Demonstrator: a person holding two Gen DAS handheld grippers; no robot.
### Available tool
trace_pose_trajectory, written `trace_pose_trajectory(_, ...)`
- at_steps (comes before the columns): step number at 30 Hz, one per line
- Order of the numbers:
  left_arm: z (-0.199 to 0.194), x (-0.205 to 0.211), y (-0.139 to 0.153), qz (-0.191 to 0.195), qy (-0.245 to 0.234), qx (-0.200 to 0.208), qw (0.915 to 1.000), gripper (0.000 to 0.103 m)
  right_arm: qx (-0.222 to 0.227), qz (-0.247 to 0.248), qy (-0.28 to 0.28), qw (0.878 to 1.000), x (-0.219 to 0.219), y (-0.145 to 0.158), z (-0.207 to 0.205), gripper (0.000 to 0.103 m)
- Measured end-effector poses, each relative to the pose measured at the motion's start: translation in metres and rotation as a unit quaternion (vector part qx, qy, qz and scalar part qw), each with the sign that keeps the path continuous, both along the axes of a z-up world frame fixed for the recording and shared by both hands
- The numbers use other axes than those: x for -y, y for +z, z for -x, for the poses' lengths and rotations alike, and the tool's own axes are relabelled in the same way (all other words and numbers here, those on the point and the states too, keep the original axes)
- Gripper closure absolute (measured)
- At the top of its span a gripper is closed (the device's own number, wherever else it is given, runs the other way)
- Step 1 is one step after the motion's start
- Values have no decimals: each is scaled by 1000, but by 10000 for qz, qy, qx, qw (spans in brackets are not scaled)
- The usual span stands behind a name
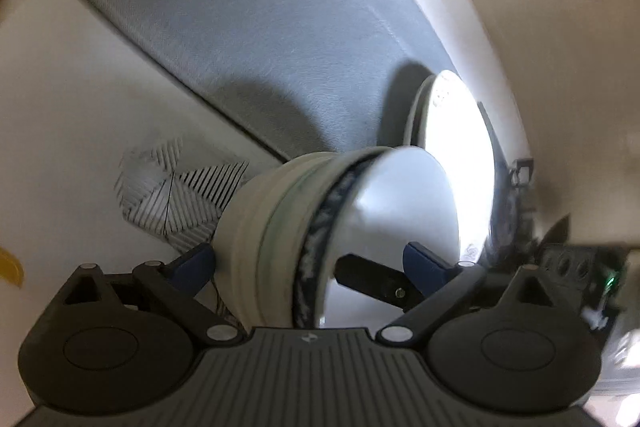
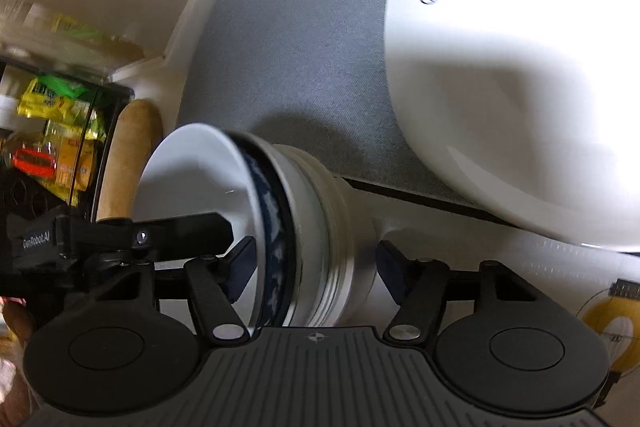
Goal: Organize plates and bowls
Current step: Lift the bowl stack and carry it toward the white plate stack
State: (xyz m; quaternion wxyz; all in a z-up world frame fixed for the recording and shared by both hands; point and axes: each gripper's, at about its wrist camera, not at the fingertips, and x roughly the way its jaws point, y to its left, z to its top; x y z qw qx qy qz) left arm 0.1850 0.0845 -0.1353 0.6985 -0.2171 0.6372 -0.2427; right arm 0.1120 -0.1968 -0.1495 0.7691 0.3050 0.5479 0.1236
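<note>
Bowl stack (image 1: 320, 227) nearest, tipped on side at grey mat (image 1: 260, 39) edge, rims facing plate (image 1: 456, 155). Left tool (image 1: 312, 263) straddles stack, jaws wide; contact unclear. Right tool (image 2: 316, 267) likewise wide, pads clear of bowls. Glazed ceramic: stiff, slippery, breakable, likely heavy stacked. Best grip: top rim.

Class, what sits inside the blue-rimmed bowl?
The blue-rimmed bowl shows a bare white interior, with gripper fingers reaching in. It is nested in other bowls; their insides are covered.
</note>
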Motion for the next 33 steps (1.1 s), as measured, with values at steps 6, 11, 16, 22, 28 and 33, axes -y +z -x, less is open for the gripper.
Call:
trace_pose_trajectory(6, 4, 1, 13, -17, -241, 368, 9990, 3, 90, 107, 30, 9999, -1, 5, 4, 42)
trace_pose_trajectory(11, 6, -9, 20, 232, -76, 507, 9984, 10, 71, -25, -174, 9998, 6, 5, 5, 47)
trace_pose_trajectory(16, 4, -19, 13, -87, 234, 483, 9985, 43, 63, -119, -212, 9997, 9, 4, 5, 48)
trace_pose_trajectory(22, 0, -23, 10, -245, 243, 496, 9982, 54, 96, -199, -218, 9995, 13, 3, 6, 49)
trace_pose_trajectory(28, -11, -16, -10, 142, 255, -90, 9995, 19, -118, -635, -347, 9973, 22, -11, 6, 39)
trace_pose_trajectory(33, -5, 8, -8, 31, -2, 303, 9995, 0, -73, -643, -294, 9975, 22, -11, 6, 38)
